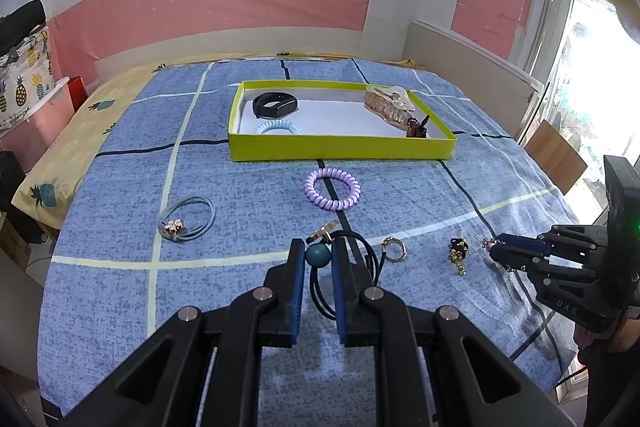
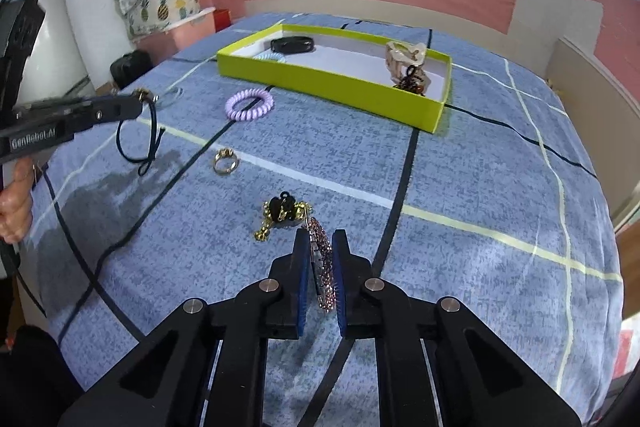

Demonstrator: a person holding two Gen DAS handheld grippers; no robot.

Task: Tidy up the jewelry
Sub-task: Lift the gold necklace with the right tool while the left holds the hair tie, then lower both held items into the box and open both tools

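My left gripper (image 1: 318, 255) is shut on a dark hair tie by its teal bead (image 1: 318, 255), and the cord loop (image 2: 136, 143) hangs above the blue checked bedspread. My right gripper (image 2: 322, 259) is shut on a rhinestone hair clip (image 2: 323, 267), held on edge just over the bedspread. A yellow-green box (image 1: 340, 147) farther back holds a black wristband (image 1: 275, 105), a pale blue spiral tie (image 1: 278, 127), a clear claw clip (image 1: 390, 105) and a small dark clip (image 1: 417, 127). Loose on the bedspread lie a purple spiral tie (image 1: 332, 189), a ring (image 1: 394, 250) and a black-and-gold charm (image 1: 458, 253).
A blue hair tie with a gold charm (image 1: 186, 223) lies at the left. The bed's left edge drops toward a pink bin (image 1: 40, 115) with a pineapple-print bag. A low board (image 1: 472, 55) and a window border the right side. A person's hand (image 2: 16, 211) holds the left tool.
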